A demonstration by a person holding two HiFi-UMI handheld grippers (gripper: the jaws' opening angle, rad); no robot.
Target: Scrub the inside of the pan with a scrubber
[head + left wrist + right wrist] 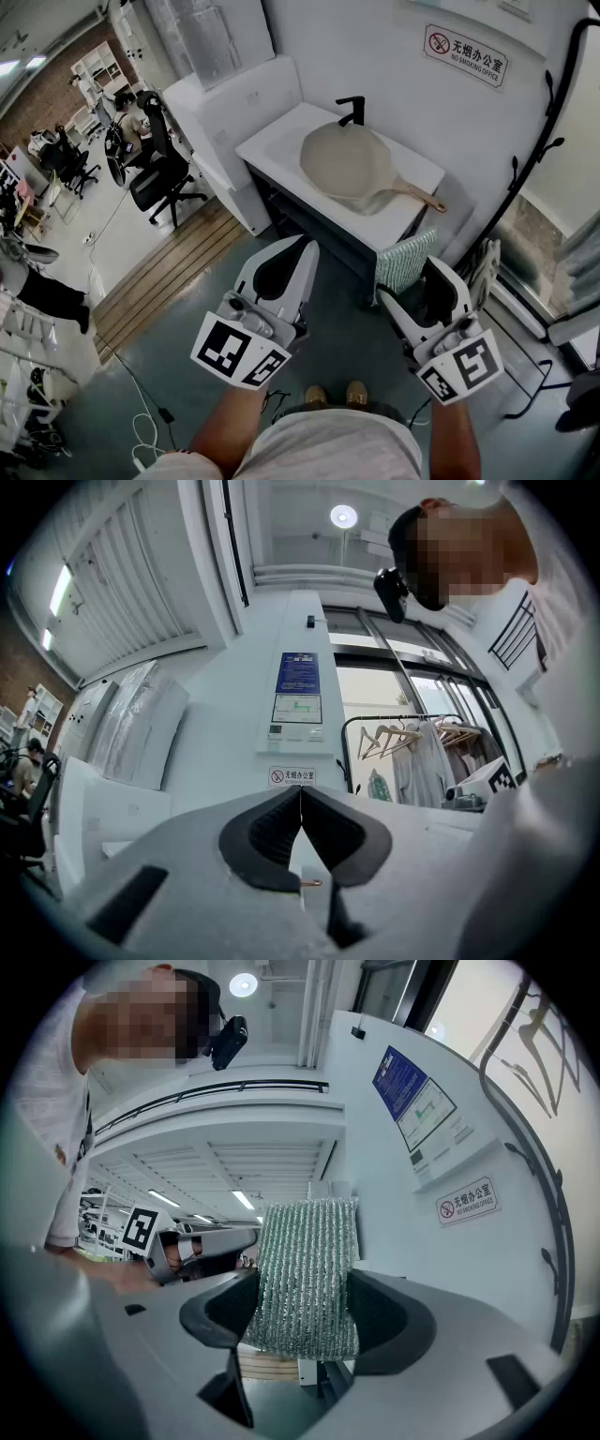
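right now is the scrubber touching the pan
Apart. The head view shows the scrubber clamped in the right gripper, well short of the pan on the sink counter.

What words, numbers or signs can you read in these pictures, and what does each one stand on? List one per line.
"无烟办公室 NO SMOKING OFFICE", beside a crossed-out cigarette symbol: red-bordered sign on the white wall.
Blue poster on the same wall, seen in the left gripper view: print too small to read.
No other readable text.
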